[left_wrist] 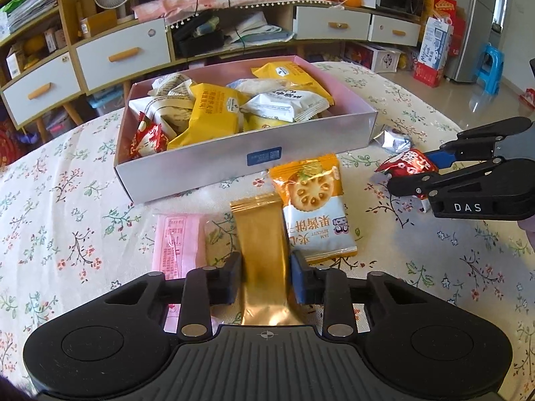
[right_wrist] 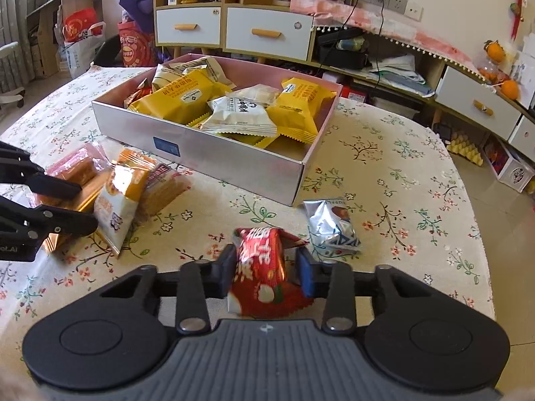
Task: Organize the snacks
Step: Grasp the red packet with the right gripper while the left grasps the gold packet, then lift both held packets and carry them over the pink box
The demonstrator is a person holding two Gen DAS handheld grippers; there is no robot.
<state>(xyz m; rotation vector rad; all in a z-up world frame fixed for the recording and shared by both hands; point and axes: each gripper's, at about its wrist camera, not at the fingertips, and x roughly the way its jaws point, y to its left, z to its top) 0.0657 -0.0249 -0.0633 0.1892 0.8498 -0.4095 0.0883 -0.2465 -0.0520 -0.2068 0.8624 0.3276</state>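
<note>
A box (left_wrist: 200,167) stands on the table (left_wrist: 67,200), with a shelf unit (left_wrist: 100,56) behind it across the floor. Many packets (left_wrist: 214,113) lie heaped inside the box. Before the box's near wall, four packets lie side by side: from left to right in the left wrist view, a flat packet (left_wrist: 179,244), a long packet (left_wrist: 260,230) and a biscuit packet (left_wrist: 314,207), with a wafer packet (right_wrist: 164,187) behind them. Right of the box's near corner lies a crumpled foil packet (right_wrist: 332,224). Just before it and to its left sits a sweet packet (right_wrist: 260,267).
</note>
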